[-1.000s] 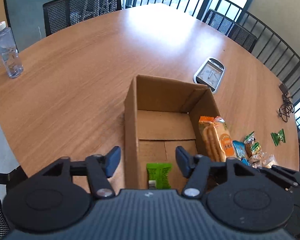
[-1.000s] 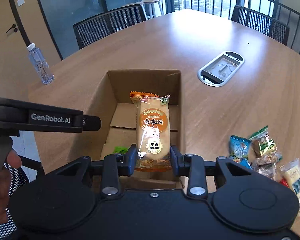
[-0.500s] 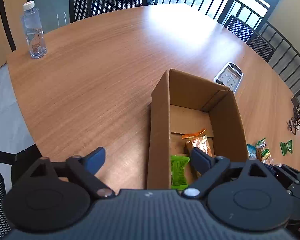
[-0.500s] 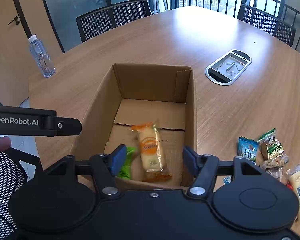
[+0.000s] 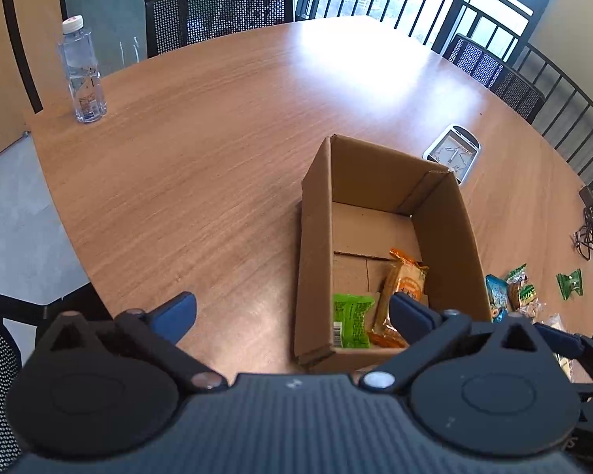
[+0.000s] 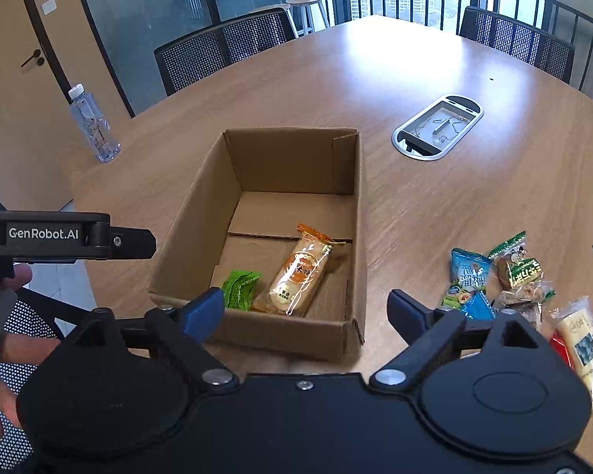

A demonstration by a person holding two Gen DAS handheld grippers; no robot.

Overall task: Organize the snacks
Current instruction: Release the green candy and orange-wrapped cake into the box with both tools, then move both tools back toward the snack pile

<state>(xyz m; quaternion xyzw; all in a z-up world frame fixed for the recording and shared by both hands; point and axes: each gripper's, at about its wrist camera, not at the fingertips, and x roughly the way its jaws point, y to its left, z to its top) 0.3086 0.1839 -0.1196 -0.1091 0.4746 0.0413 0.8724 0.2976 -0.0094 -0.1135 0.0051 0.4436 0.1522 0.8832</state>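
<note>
The orange rice-cracker packet (image 6: 300, 272), pinched between the right gripper's fingers a second ago, is now lying inside the cardboard box (image 6: 201, 213), and both grippers have spread apart since then.

The left gripper (image 5: 292, 312) is tilting steeply down over the near edge of the wooden surface (image 5: 201, 166), its jaws standing wide with nothing between them; one blue fingertip (image 5: 176, 312) is hanging over bare wood, the other over the box's near end. In the right wrist view a person's hand (image 6: 4, 359) is wrapping around that gripper's black handle at the left edge.

The right gripper (image 6: 306, 312) is also pointing down at the box, its jaws opening and no longer touching the packet; the box's near wall is lying between its blue pads.

The box is plain brown corrugated card, rectangular and open-topped, with its bottom flaps showing a seam. Inside, toward the near end, a small crinkled green packet (image 6: 239, 288) is sitting just left of the glossy, oblong orange packet, which is lying at a slant. Right of the box, a loose cluster of foil-wrapped snacks (image 6: 502, 276) in blue, green and clear film is resting on the surface. A clear plastic water bottle (image 5: 82, 75) is standing far left, and an oval metal cable hatch (image 6: 439, 126) is set into the wood beyond the box.
</note>
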